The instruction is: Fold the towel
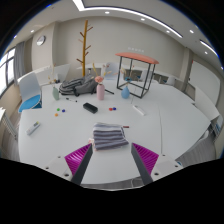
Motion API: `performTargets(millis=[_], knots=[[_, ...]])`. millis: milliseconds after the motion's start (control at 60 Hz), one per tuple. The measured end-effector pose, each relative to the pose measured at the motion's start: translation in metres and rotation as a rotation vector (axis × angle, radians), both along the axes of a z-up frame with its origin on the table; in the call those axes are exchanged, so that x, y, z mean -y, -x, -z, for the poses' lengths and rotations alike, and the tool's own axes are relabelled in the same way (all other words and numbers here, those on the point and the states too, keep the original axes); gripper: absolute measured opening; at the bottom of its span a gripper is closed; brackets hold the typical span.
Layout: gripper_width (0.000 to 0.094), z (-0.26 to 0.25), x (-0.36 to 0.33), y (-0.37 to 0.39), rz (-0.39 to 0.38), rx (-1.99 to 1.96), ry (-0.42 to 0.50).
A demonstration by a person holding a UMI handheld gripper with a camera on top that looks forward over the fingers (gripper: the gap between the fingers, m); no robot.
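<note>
A grey striped towel [109, 135] lies folded on the white table [160, 125], just ahead of my fingers and between their lines. My gripper [111, 158] is open and empty, hovering above the table's near part. Its two magenta pads [79, 155] stand wide apart at either side, with bare table between them. The towel's near edge lies just past the fingertips and nothing touches it.
Beyond the towel lie a small black object [90, 107], a pink bottle [100, 91], a dark bundle [74, 88] and small bits. A blue item [31, 101] sits far left. A wooden coat stand [84, 45] and an orange-topped table [136, 72] stand behind.
</note>
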State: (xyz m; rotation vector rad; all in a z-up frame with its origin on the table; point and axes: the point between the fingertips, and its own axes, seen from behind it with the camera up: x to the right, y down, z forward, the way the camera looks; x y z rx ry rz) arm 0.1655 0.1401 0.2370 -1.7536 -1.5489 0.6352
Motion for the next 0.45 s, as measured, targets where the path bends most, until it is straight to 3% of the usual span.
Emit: performTargets(millis=[133,450], knots=[[0.0848,-0.006,-0.001,-0.021,0.024,-0.012,-0.039],[0.0848,0.000,-0.003,-0.034,0.068,-0.025,-0.013]])
